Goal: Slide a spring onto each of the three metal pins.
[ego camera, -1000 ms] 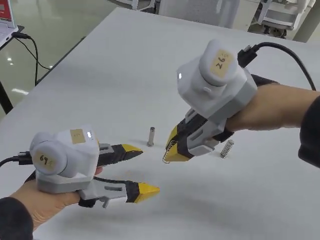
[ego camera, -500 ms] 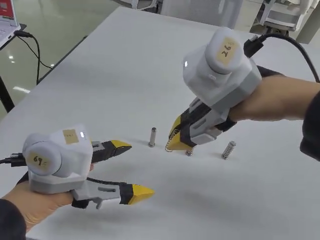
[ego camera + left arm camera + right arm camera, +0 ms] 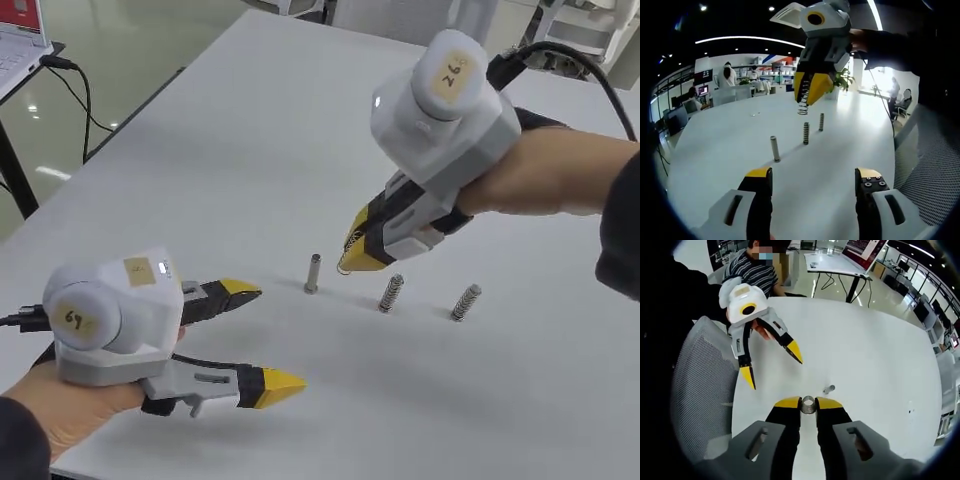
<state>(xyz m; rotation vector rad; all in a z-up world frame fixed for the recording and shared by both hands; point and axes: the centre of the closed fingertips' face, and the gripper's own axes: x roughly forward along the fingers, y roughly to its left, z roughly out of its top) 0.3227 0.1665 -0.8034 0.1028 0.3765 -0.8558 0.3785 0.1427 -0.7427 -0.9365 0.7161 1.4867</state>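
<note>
A bare metal pin (image 3: pixel 313 273) stands upright on the white table (image 3: pixel 250 150). To its right stand two pins wearing springs (image 3: pixel 391 292) (image 3: pixel 465 302). My right gripper (image 3: pixel 353 263) hovers just right of and above the bare pin, shut on a loose spring (image 3: pixel 346 256). In the right gripper view the spring (image 3: pixel 808 404) sits end-on between the yellow tips, with the pin (image 3: pixel 829 389) beyond. My left gripper (image 3: pixel 262 335) is open and empty at the lower left. In the left gripper view the spring (image 3: pixel 802 106) hangs from the right gripper (image 3: pixel 812 90) above the pin (image 3: pixel 775 148).
The table's left edge (image 3: pixel 130 120) drops to the floor, where a cable and a laptop desk (image 3: pixel 25 50) stand. A mesh chair (image 3: pixel 705 390) sits at the near table edge. A person (image 3: pixel 760 270) sits beyond the table.
The right gripper has lifted the spring up off the table, uncovering the middle spring-covered pin behind it. The left gripper has barely moved. The head camera shifted a little.
</note>
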